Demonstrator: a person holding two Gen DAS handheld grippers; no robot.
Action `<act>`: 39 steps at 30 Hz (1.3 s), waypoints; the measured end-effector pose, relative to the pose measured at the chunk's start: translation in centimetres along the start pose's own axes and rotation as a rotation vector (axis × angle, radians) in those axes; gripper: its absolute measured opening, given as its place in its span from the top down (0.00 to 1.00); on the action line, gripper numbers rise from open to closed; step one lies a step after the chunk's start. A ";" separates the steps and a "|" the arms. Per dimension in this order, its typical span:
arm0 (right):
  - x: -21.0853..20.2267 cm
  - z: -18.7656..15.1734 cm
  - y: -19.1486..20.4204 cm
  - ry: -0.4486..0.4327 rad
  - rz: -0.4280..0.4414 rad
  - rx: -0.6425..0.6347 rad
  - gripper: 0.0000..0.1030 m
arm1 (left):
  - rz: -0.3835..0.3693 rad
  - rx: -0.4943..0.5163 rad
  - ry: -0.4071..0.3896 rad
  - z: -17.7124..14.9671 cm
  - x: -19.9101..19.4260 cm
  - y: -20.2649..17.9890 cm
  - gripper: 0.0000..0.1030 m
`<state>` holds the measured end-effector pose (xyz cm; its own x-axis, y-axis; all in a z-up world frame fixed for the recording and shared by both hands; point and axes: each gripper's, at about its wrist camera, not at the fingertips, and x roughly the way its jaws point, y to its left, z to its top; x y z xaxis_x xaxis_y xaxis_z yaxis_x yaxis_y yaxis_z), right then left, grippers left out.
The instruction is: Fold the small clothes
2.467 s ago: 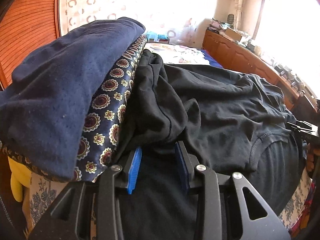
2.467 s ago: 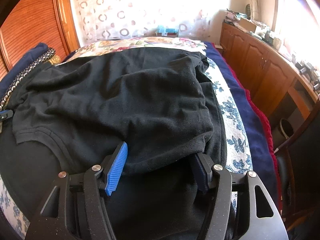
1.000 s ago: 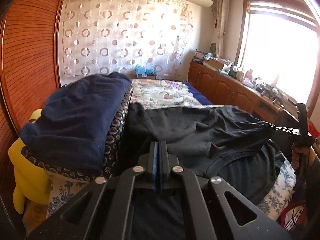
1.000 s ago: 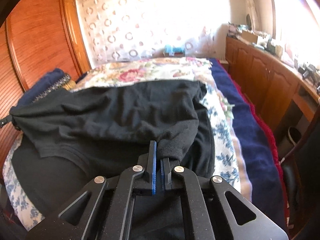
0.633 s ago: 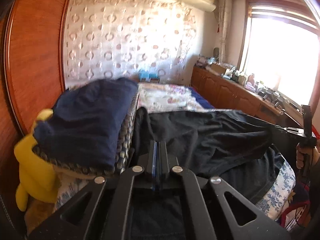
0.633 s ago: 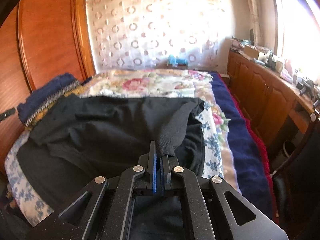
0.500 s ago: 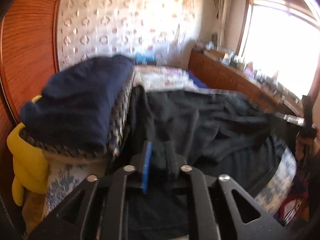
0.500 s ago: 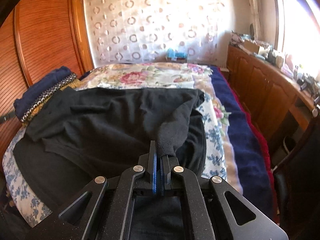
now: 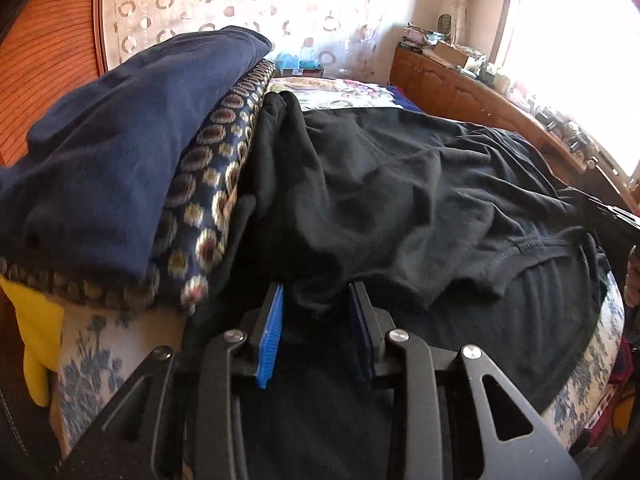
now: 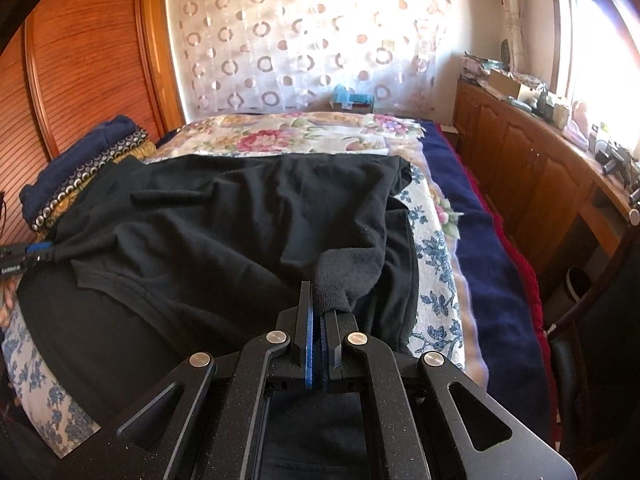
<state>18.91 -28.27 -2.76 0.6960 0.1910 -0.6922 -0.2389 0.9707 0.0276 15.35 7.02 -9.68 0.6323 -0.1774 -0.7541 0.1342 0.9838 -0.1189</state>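
Left gripper (image 9: 316, 304): jaws just opening, black T-shirt (image 9: 400, 200) fabric loose between them. Right gripper (image 10: 318, 312): jaws pressed together, pinching a T-shirt fold. The garment lies across the floral bed (image 10: 304, 136), beside 2 stacked folded clothes (image 9: 132, 140).

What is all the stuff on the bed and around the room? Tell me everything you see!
black shirt: one, black, spread across the bed
folded clothes: one pile, dark blue over a patterned piece, left of the shirt
bedspread: one, flowered, under the shirt
blanket: one, dark blue, right edge of the bed
curtain: one, white with circles, behind the bed
cabinet: one, brown wood, under the window, cluttered on top
wardrobe: one, brown wood, left wall
left claw: jaws just opening, shirt fabric between them
right claw: shut on the shirt's corner
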 end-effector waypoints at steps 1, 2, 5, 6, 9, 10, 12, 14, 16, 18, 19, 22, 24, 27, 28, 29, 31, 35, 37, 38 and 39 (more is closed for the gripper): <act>0.1 -0.1 0.0 0.002 0.002 0.000 1.00 | 0.001 -0.003 -0.001 0.2 0.2 0.2 0.70; 0.2 -0.1 0.1 0.004 0.003 0.001 1.00 | 0.003 -0.007 -0.010 0.4 0.3 0.4 0.71; 0.4 -0.2 0.2 0.005 0.005 -0.002 1.00 | 0.006 0.004 -0.025 0.6 0.3 0.6 0.96; 0.3 -0.2 0.2 0.002 0.004 -0.003 1.00 | 0.005 0.010 -0.035 0.6 0.0 0.5 0.96; -0.4 0.0 0.2 -0.017 0.008 -0.007 1.00 | 0.009 0.013 -0.086 0.7 -1.9 0.3 0.97; -0.8 0.1 0.1 -0.027 0.008 -0.008 1.00 | 0.002 0.008 -0.107 0.9 -2.7 0.3 0.97; -2.0 0.5 0.0 -0.055 0.011 -0.003 1.00 | -0.016 0.001 -0.151 1.3 -4.6 0.3 0.98; -3.1 1.0 -0.2 -0.074 0.017 -0.003 1.00 | -0.023 0.005 -0.187 1.9 -6.4 0.1 0.98; -4.4 1.3 -0.3 -0.091 0.025 -0.004 1.00 | -0.027 0.004 -0.215 2.4 -7.8 0.2 0.98; -5.8 1.6 -0.3 -0.108 0.034 -0.006 1.00 | -0.032 0.009 -0.237 2.8 -9.3 0.3 0.98; -6.4 1.6 -0.3 -0.113 0.040 -0.006 1.00 | -0.034 0.009 -0.244 2.8 -9.8 0.3 0.98; -8.6 1.6 -0.6 -0.124 0.076 0.003 1.00 | -0.062 0.016 -0.263 2.9 -11.7 0.2 0.98; -10.0 1.4 -0.8 -0.130 0.105 0.010 1.00 | -0.056 0.028 -0.264 2.7 -12.1 0.0 0.98; -10.2 0.4 -0.9 -0.091 0.109 0.006 1.00 | -0.026 0.033 -0.222 2.2 -10.8 0.1 0.95; -9.6 -0.2 -0.8 -0.063 0.095 -0.006 1.00 | -0.025 0.038 -0.192 1.9 -9.8 0.1 0.92; -8.9 -0.7 -0.7 -0.041 0.080 -0.014 1.00 | -0.024 0.039 -0.164 1.5 -9.0 0.2 0.89; -7.2 -1.7 -0.8 0.013 0.044 -0.016 1.00 | -0.015 0.030 -0.120 0.8 -7.6 0.6 0.82; -5.5 -2.9 -1.1 0.046 -0.007 -0.003 0.86 | -0.021 0.015 -0.084 -0.9 -6.5 1.2 0.70; -5.3 -2.8 -1.1 0.038 -0.008 0.007 0.68 | -0.008 0.018 -0.075 -1.4 -6.3 1.4 0.67; -5.3 -2.7 -0.9 0.030 -0.008 0.008 0.58 | 0.002 0.020 -0.070 -1.7 -6.2 1.5 0.66; -5.3 -2.6 -0.7 0.023 -0.011 0.003 0.56 | 0.014 0.021 -0.064 -1.9 -6.0 1.6 0.65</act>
<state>13.63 -30.32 -0.92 0.6831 0.1766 -0.7086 -0.2293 0.9731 0.0215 10.31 9.68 -6.54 0.6815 -0.1658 -0.7128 0.1407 0.9855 -0.0947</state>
